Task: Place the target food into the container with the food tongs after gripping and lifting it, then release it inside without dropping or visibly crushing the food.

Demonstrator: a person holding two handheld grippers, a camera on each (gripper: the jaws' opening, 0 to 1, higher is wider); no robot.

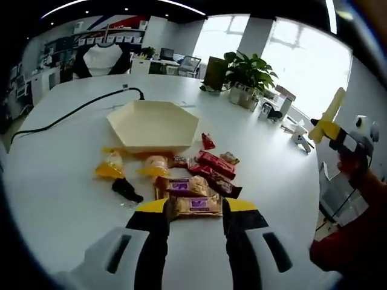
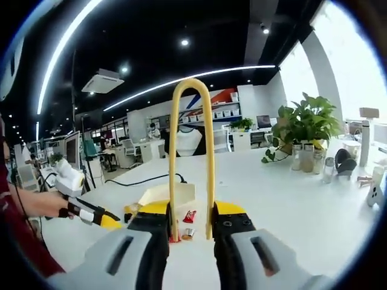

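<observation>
Yellow plastic food tongs (image 2: 192, 158) are standing upright between the jaws of the right gripper (image 2: 191, 225), which is clamping both legs with the bend at the top and the tips pointing down toward the white table (image 2: 302, 211); in the left gripper view that same gripper (image 1: 347, 140) is hovering at the right edge, well apart from the food and held high off the tabletop. Cream and hexagonal, the container (image 1: 153, 125) is sitting on the table with nothing visible inside it; the wrapped snacks are lying just in front of it, among them a red bar (image 1: 215, 164), a purple-labelled packet (image 1: 183, 185), a yellow-wrapped pastry (image 1: 110, 165) and a tan packet (image 1: 198, 205) resting right at the tips of the left gripper (image 1: 196, 216), whose jaws are standing apart around nothing; which piece is the target I cannot tell. My worry is the tongs themselves; being gripped across both legs, they may be twisting or slipping once they are squeezing a slick wrapper, so the packet could be sliding out on the lift; pressing harder to compensate risks crushing a soft pastry; the crowded pile also invites pinching two packets together.
</observation>
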